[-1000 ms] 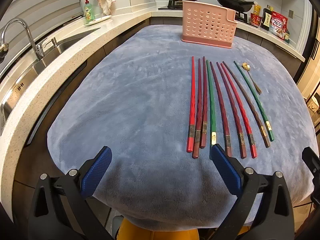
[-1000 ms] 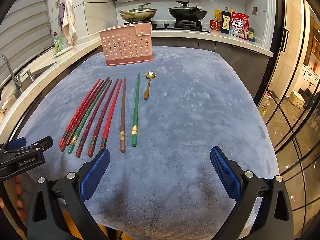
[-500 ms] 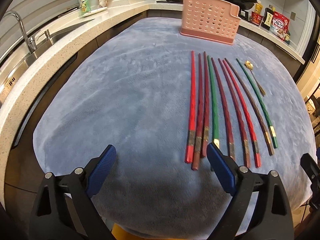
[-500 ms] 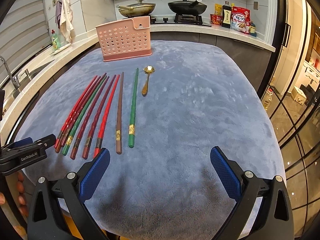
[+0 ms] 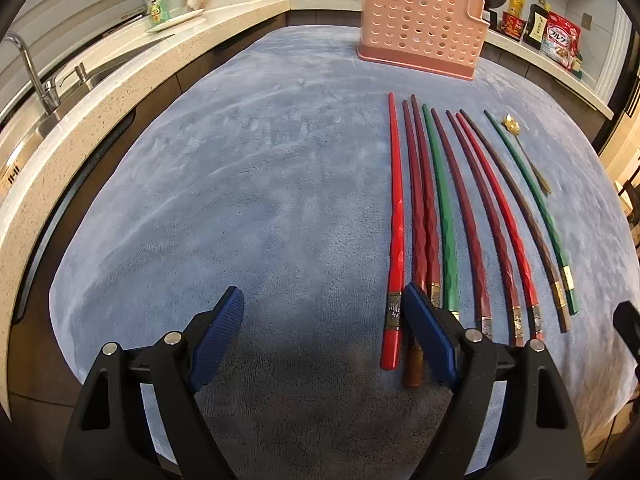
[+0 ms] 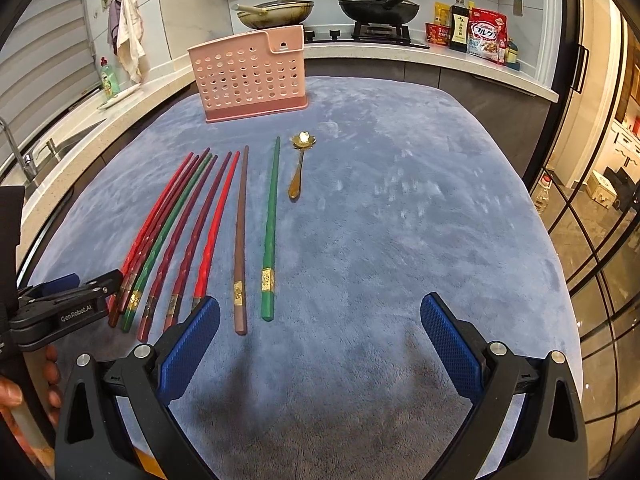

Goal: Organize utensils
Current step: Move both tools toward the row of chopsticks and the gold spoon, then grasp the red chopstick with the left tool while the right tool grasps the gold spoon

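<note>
Left gripper (image 5: 324, 332) and right gripper (image 6: 320, 334) jaws wide open, empty, above near bench edge; coloured lacquered chopsticks (image 5: 444, 216) rowed before pink perforated plastic holder (image 6: 250, 74).

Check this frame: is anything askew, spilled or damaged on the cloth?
Nothing stands out. The chopsticks lie in a fairly neat row, the gold spoon beside them, and the pink holder stands upright. Both tools, left and right, are open and hold nothing.

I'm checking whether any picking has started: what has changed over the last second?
Both grippers, left gripper and right gripper, moved forward and lower toward the chopsticks, fingers open, holding nothing. Chopsticks, spoon and pink holder stayed put.
</note>
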{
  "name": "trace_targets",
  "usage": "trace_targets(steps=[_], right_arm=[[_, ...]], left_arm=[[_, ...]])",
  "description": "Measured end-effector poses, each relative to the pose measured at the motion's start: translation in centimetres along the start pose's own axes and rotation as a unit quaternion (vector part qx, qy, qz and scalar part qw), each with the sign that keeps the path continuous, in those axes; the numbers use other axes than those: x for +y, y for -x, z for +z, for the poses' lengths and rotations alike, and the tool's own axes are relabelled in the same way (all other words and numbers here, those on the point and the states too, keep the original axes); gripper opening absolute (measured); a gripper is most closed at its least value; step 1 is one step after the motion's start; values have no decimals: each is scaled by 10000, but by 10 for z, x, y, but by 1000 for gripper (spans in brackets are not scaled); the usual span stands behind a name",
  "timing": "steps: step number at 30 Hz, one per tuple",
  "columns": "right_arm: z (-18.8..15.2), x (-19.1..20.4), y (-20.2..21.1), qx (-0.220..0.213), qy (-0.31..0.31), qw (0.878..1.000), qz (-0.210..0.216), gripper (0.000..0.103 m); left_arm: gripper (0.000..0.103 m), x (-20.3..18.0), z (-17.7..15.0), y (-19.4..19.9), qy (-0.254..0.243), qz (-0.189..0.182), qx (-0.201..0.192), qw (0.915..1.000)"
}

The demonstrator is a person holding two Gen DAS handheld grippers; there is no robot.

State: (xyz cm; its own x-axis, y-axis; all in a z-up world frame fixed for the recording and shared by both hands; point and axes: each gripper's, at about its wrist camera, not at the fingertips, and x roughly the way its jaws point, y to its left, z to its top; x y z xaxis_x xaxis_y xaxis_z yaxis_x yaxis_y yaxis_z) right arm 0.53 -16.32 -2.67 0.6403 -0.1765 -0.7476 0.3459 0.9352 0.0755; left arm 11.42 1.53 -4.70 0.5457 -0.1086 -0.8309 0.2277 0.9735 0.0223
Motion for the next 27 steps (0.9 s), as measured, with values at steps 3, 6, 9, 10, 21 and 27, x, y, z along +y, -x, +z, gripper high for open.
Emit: trace_targets(steps=[3, 6, 9, 10, 21, 27], right_arm=[[2, 1, -2, 1, 18, 10000, 16, 96], [6, 0, -6, -1, 21, 10000, 66, 96], [15, -2, -13, -50, -5, 9999, 148, 96], [20, -4, -16, -86, -27, 9998, 157, 96], [73, -17, -87, 237, -512, 9963, 644, 75], [87, -4, -113, 366, -386, 9951, 835, 51]], left_arm=[[74, 1, 0, 1, -24, -33, -19, 10000], [66, 2, 0, 3, -24, -105, -44, 9999], [55, 2, 1, 5, -45, -109, -67, 9999], [54, 3, 2, 5, -44, -105, -69, 9999], [47, -2, 6, -3, -133, -51, 15, 9999], [25, -3, 7, -2, -115, -163, 10, 9998]])
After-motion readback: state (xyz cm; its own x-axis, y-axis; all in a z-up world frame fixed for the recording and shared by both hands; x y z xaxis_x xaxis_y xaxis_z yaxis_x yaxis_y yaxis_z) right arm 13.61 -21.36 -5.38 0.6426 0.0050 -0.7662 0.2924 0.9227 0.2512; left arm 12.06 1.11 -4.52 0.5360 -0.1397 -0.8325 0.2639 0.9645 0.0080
